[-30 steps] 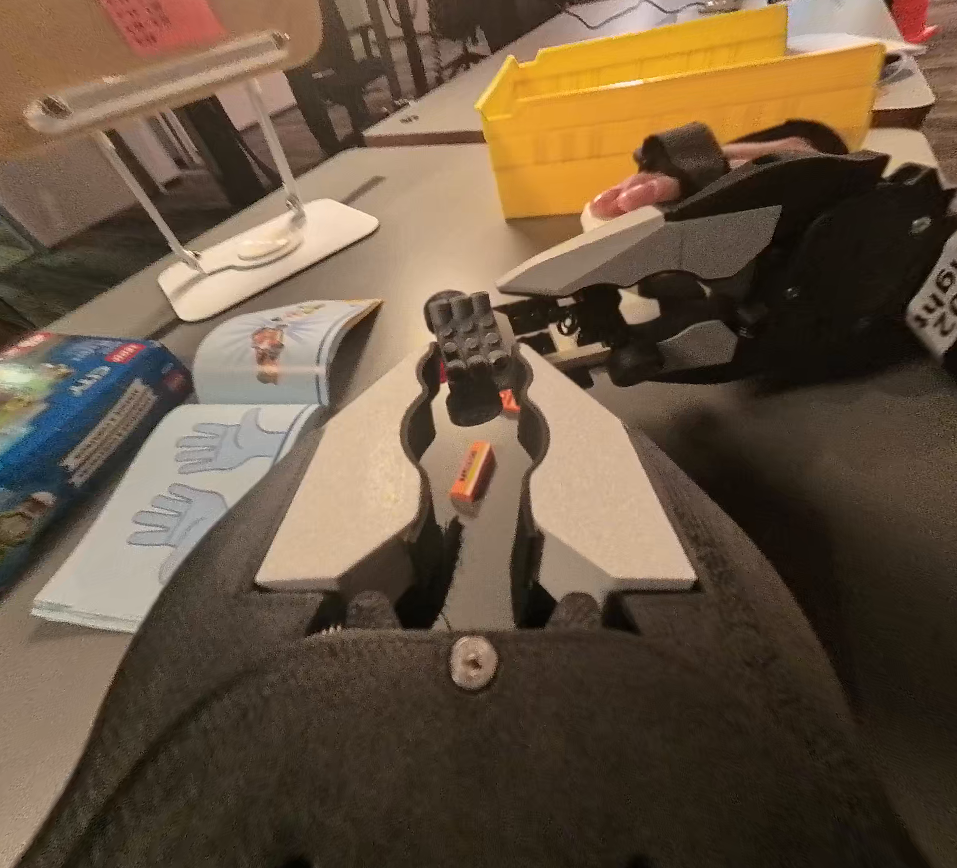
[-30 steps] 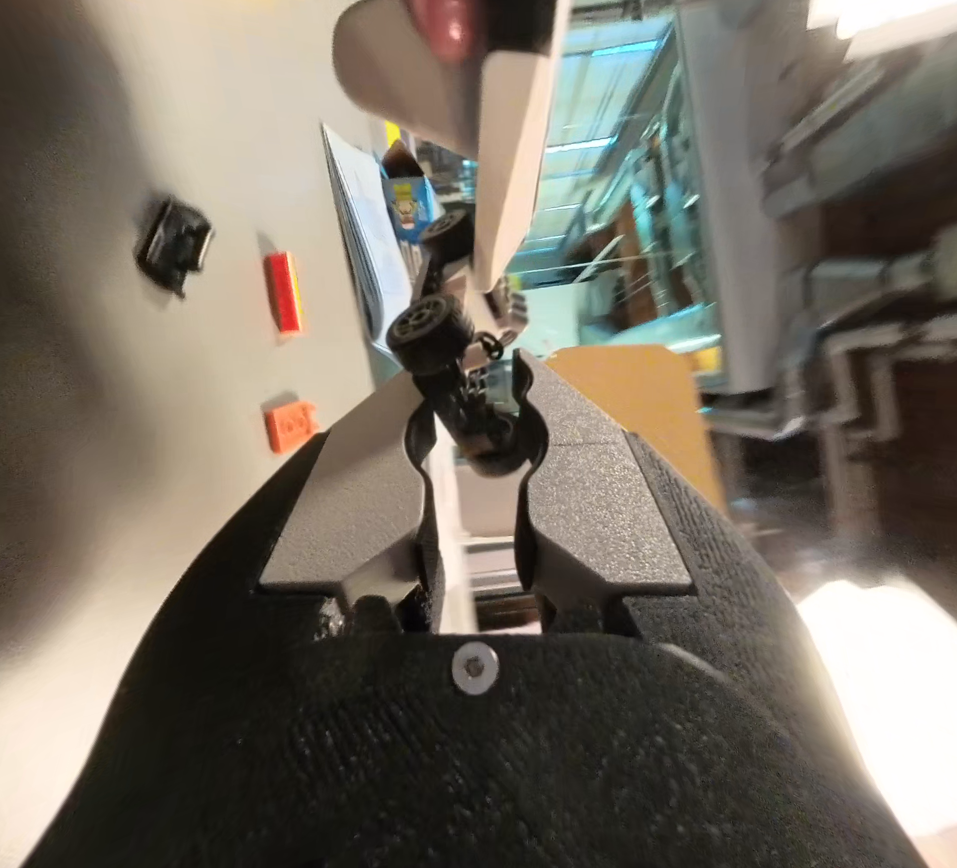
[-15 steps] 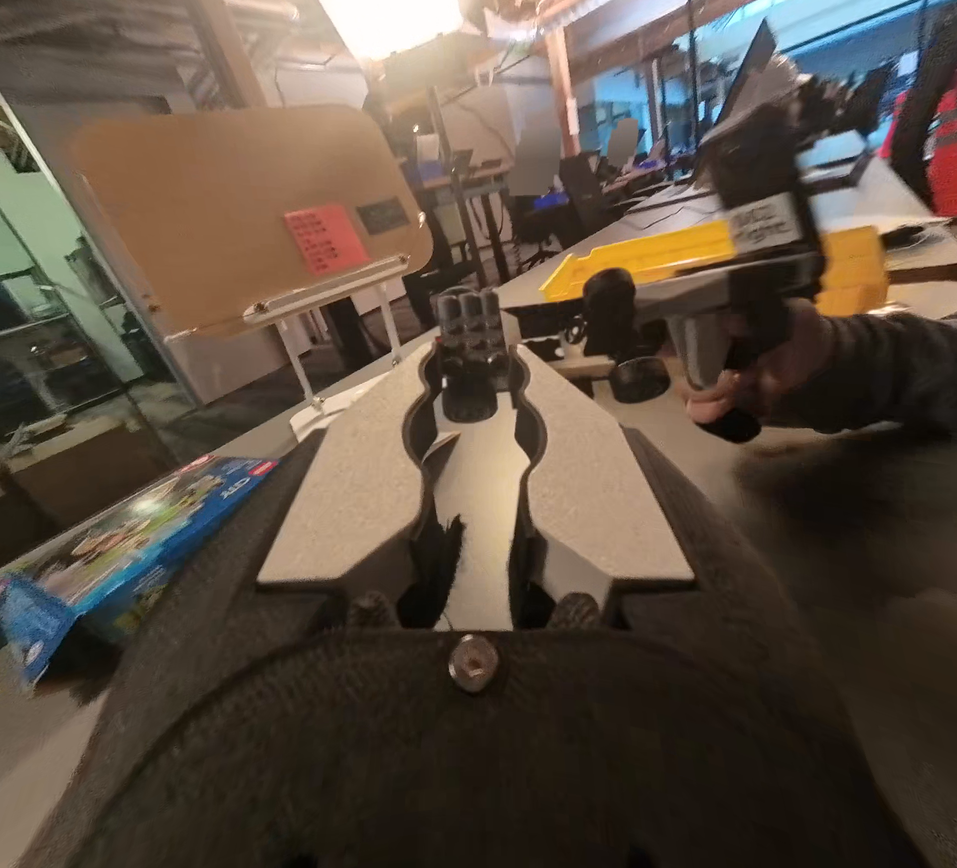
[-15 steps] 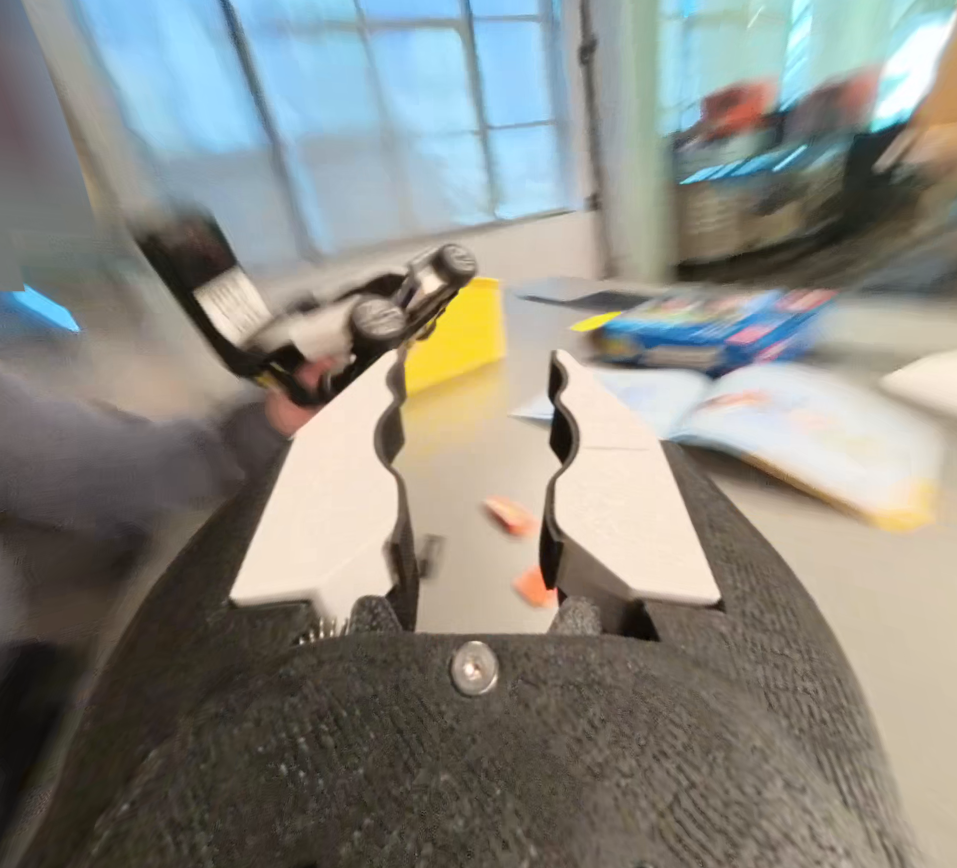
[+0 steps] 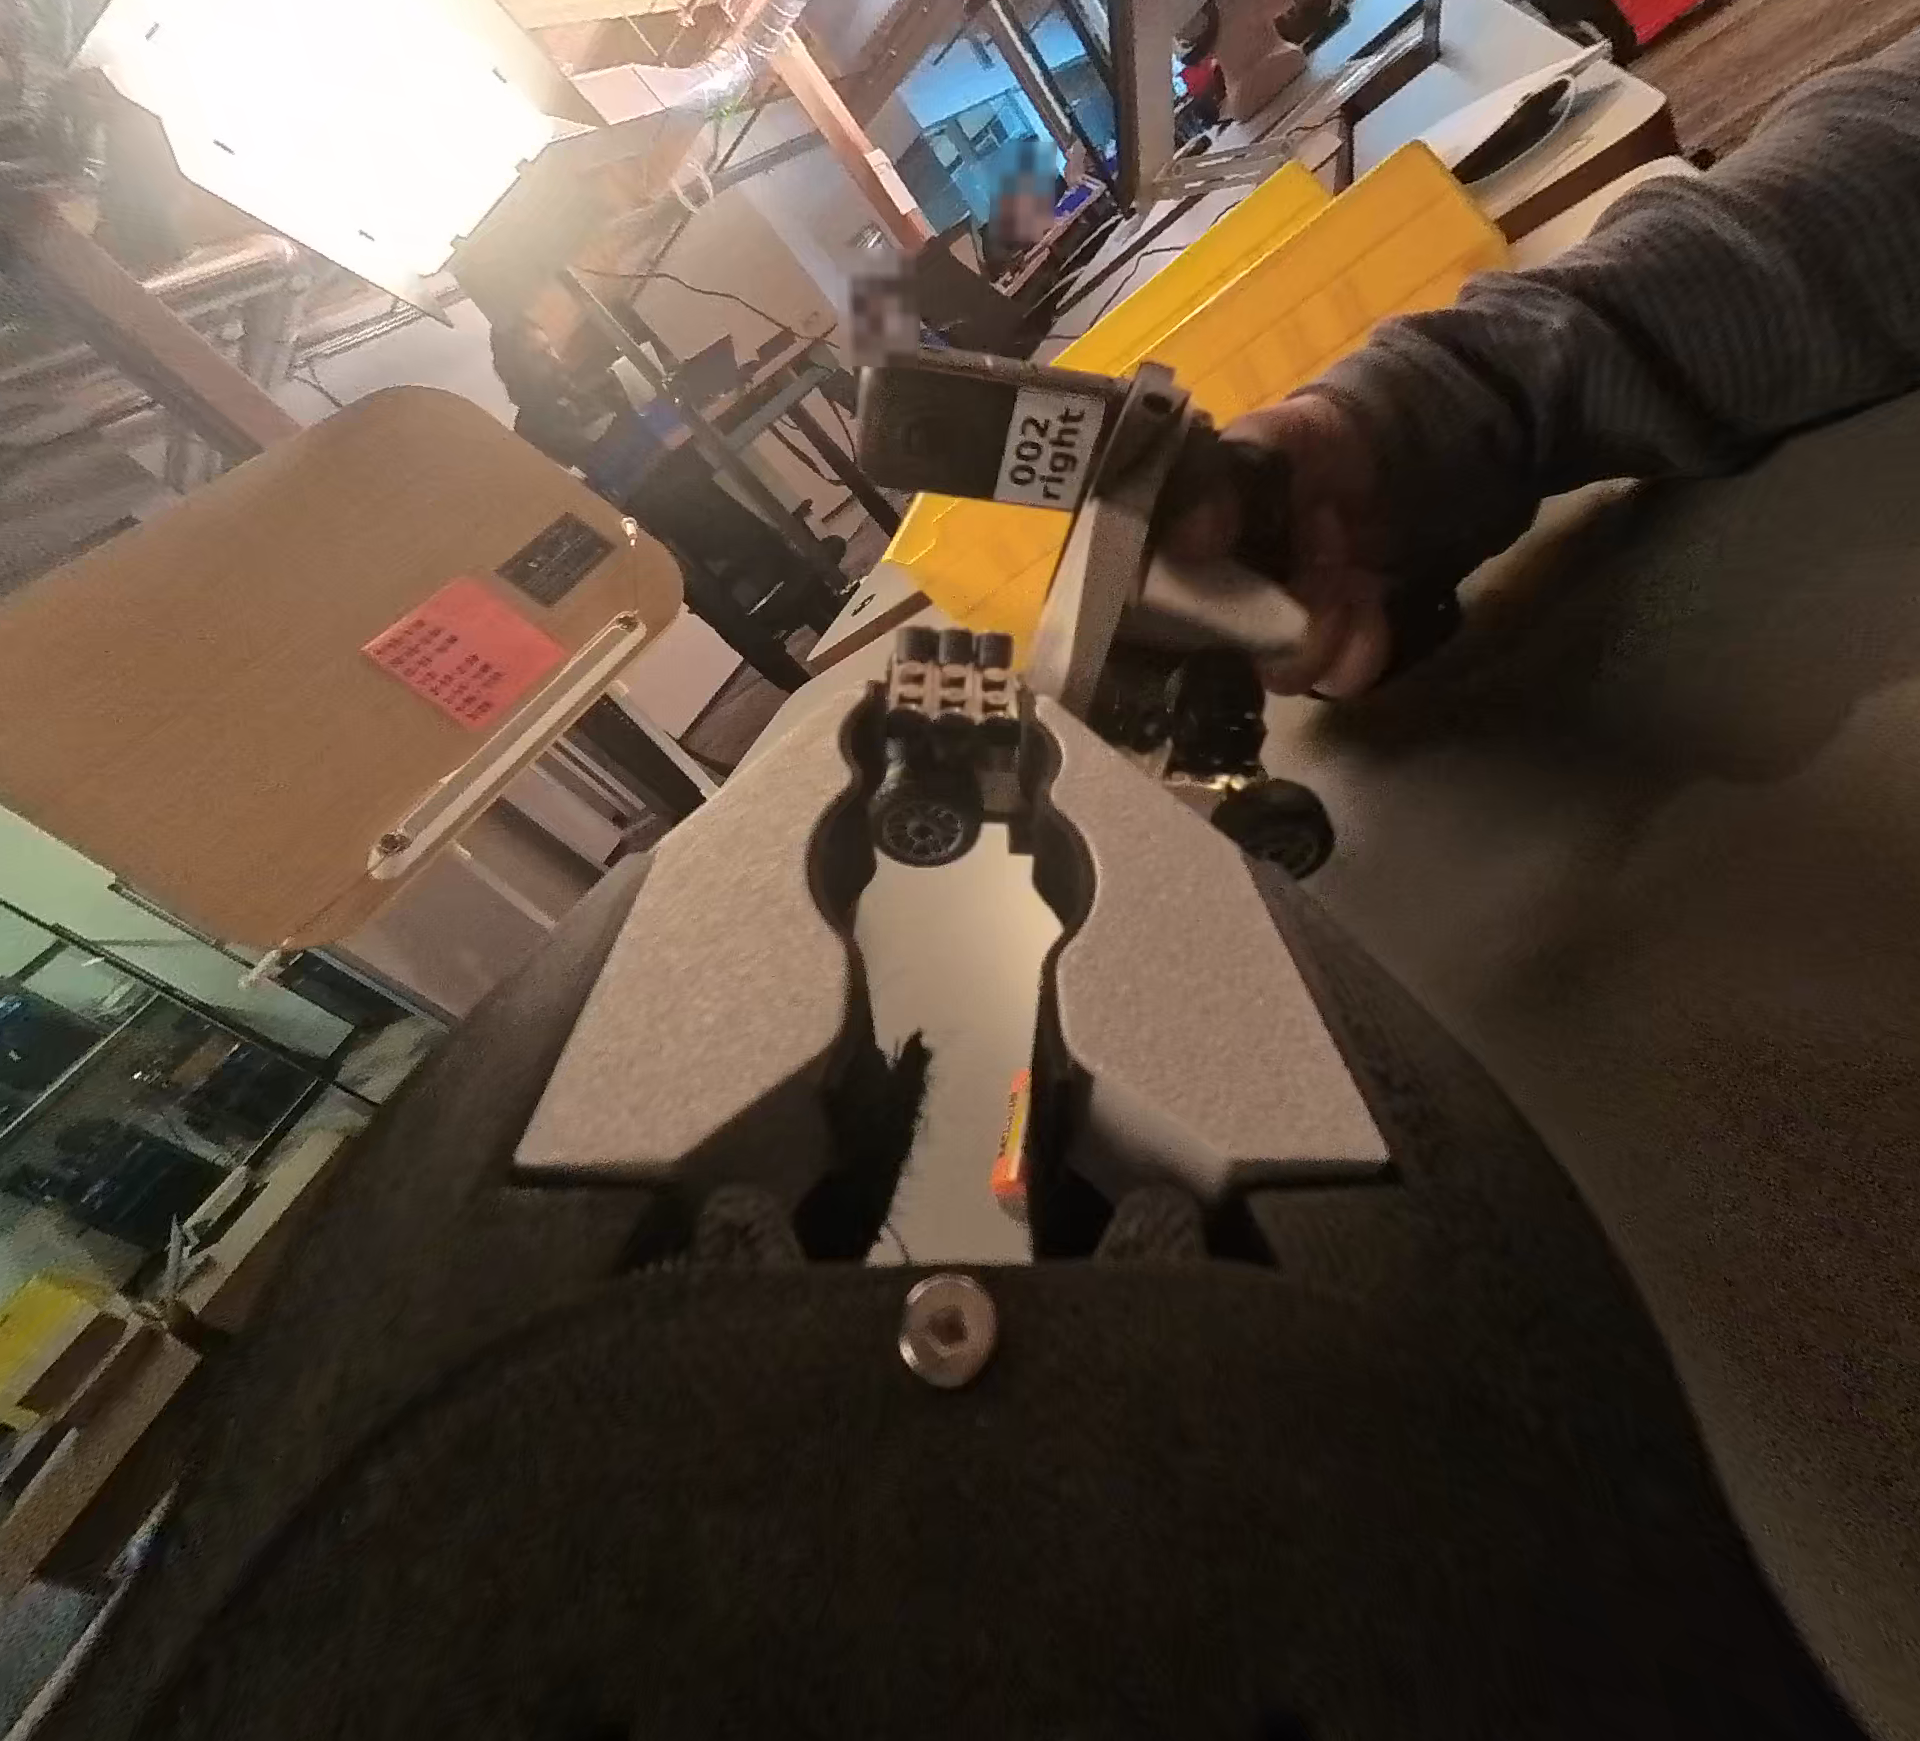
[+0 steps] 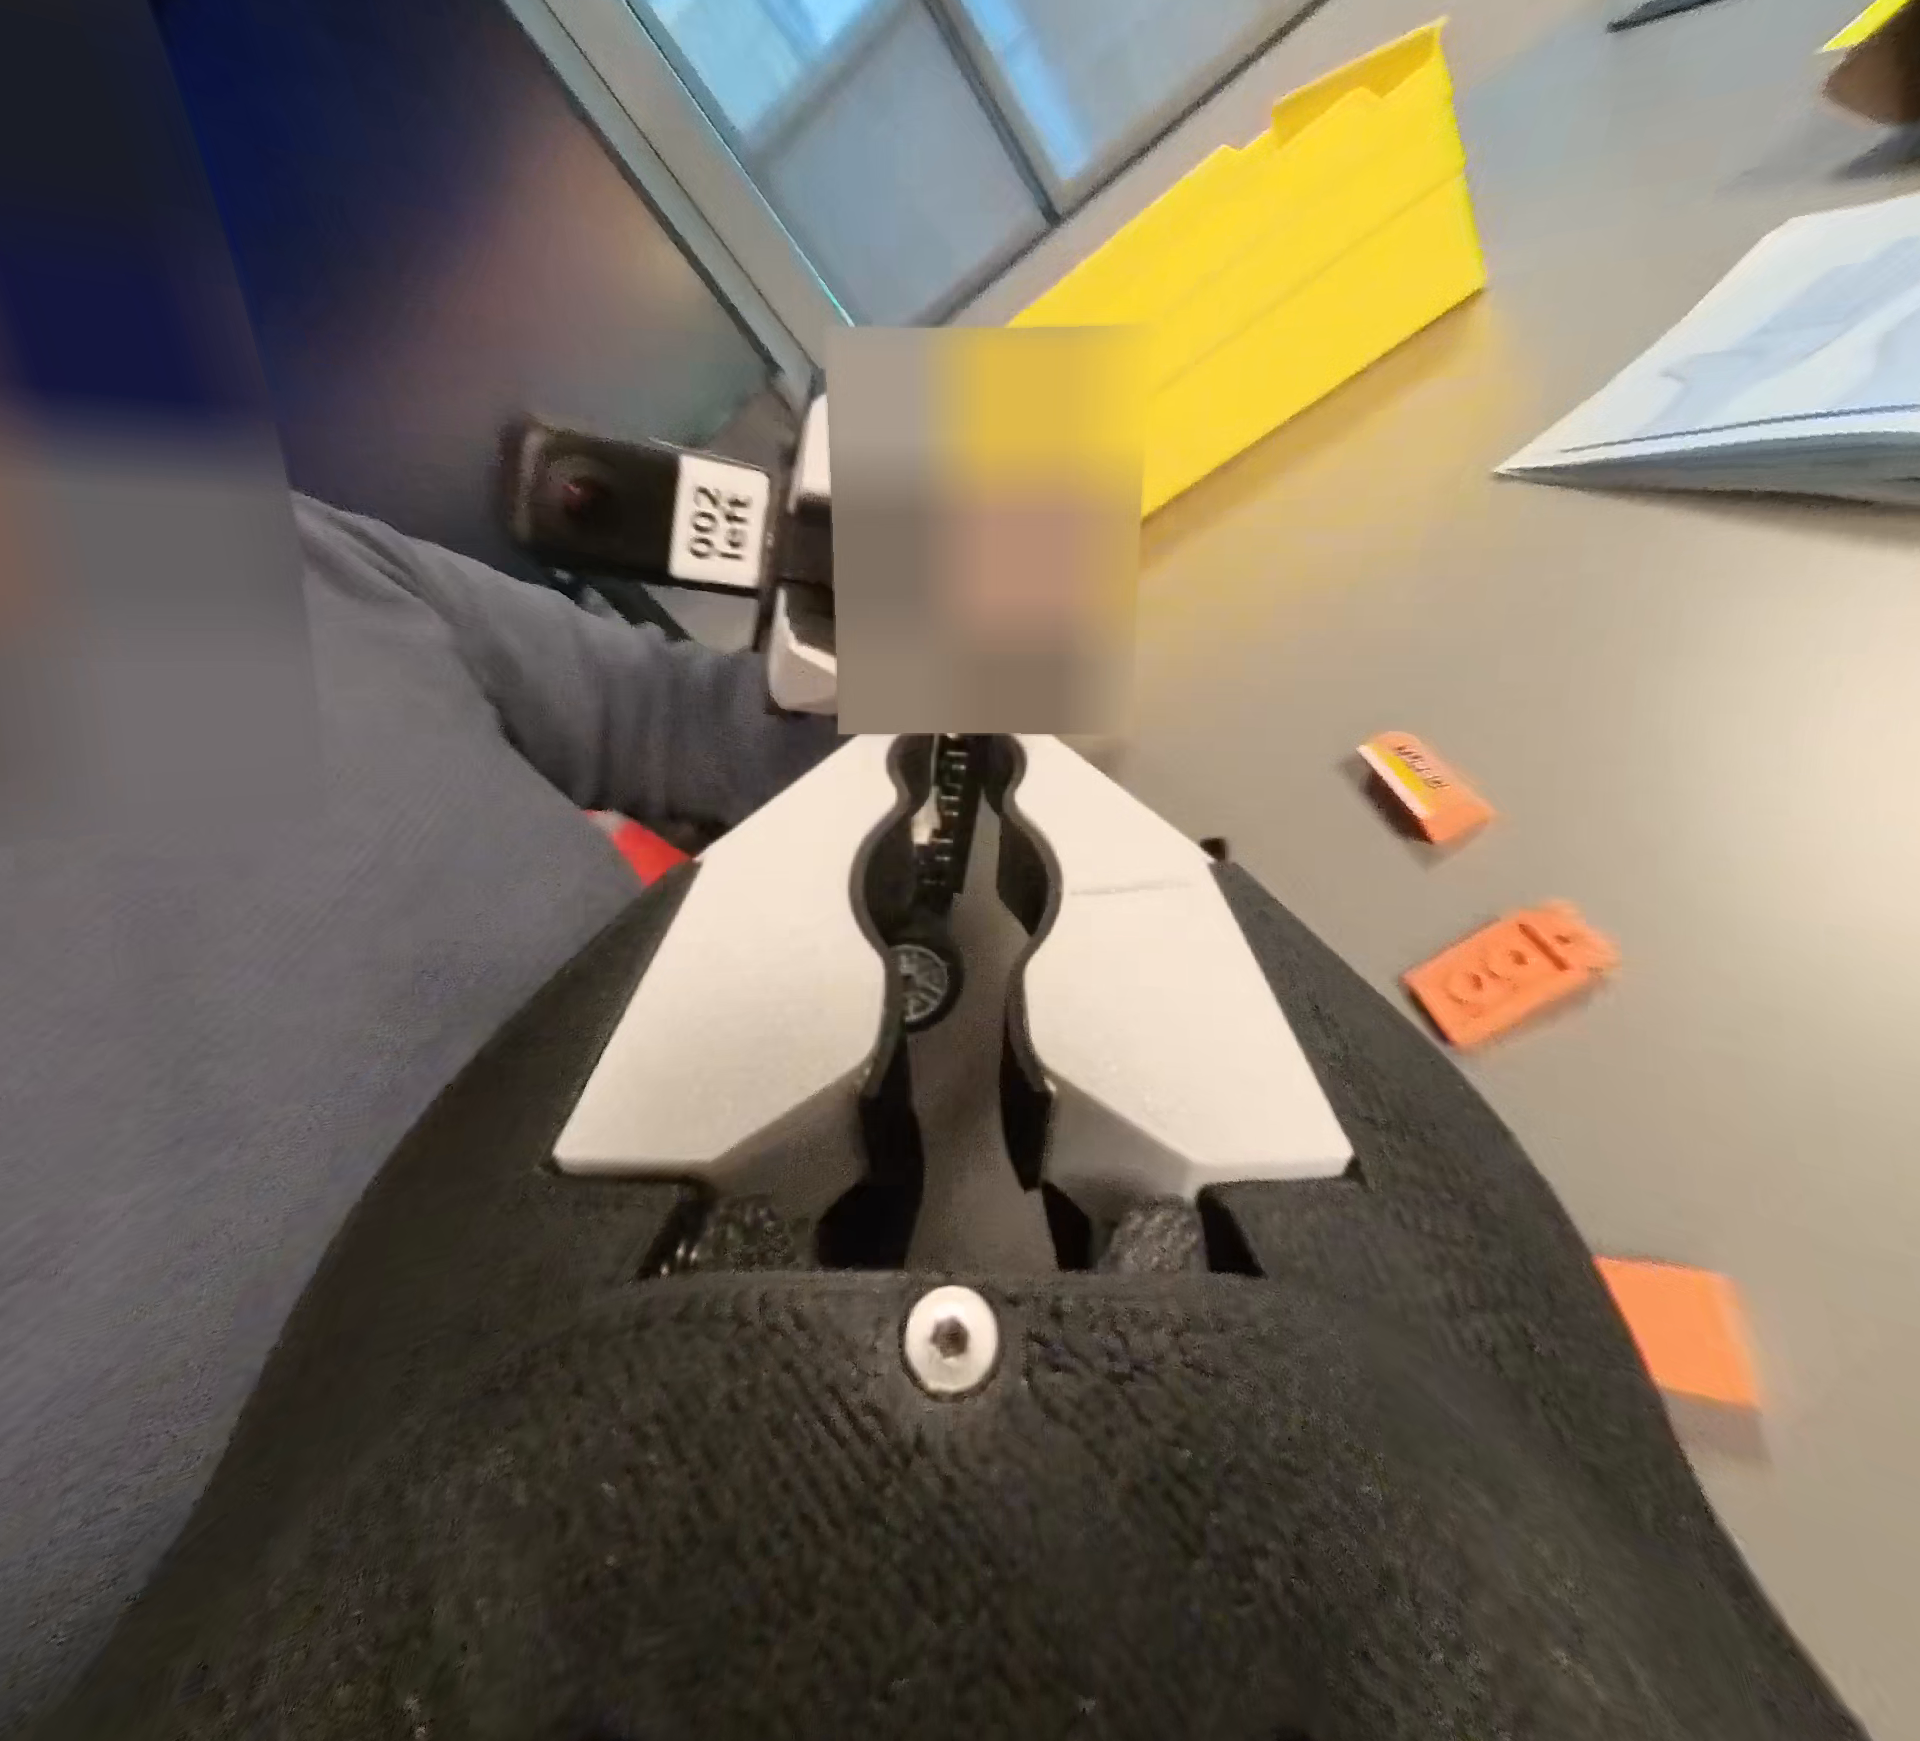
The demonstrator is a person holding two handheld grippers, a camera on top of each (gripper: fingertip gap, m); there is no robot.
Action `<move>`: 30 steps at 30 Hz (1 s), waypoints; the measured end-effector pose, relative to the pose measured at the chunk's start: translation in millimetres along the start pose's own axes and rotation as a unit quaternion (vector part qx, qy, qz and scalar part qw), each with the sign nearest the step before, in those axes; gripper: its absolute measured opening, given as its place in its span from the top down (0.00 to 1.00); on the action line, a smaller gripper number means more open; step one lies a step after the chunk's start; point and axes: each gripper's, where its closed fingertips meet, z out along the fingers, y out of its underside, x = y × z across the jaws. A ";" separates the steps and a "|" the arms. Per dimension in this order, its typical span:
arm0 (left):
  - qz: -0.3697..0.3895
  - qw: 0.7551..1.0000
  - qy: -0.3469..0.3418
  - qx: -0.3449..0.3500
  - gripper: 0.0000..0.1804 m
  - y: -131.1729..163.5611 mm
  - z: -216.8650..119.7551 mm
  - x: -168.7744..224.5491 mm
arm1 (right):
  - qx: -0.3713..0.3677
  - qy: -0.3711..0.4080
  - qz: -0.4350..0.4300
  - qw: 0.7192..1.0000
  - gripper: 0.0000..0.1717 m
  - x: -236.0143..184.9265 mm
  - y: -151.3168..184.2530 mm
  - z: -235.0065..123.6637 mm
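Note:
A small black brick-built toy car (image 5: 940,756) hangs above the grey table (image 5: 1610,964). My left gripper (image 5: 951,715) is shut on its studded black end, with one wheel (image 5: 925,824) just below the pads. My right gripper (image 6: 956,756) is shut on a thin black plate (image 6: 951,818) of the same car, seen edge-on, with a wheel (image 6: 925,974) between the fingers. In the left wrist view the right gripper (image 5: 1081,683) comes in from the right in a person's hand (image 5: 1320,548), and another wheel (image 5: 1273,824) shows beyond it. A mosaic patch hides the left gripper's fingers in the right wrist view.
Three orange bricks (image 6: 1423,787) (image 6: 1507,969) (image 6: 1678,1343) lie on the table (image 6: 1558,652). A yellow bin (image 6: 1299,237) and an open booklet (image 6: 1766,361) lie farther off. A wooden board on a stand (image 5: 312,652) is at the left. A grey sleeve (image 6: 312,860) fills the left. My two grippers' fingertips are within a few centimetres of each other.
My right gripper let go of the car, opened wide and swung away, then came back and shut on the car's plate. My left gripper kept its hold and lifted and tilted the car.

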 end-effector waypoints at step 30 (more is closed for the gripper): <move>0.197 0.950 -0.152 -0.188 0.87 44.0 20.4 -29.4 | -0.004 0.441 -0.283 0.852 0.97 66.1 -28.6 -12.6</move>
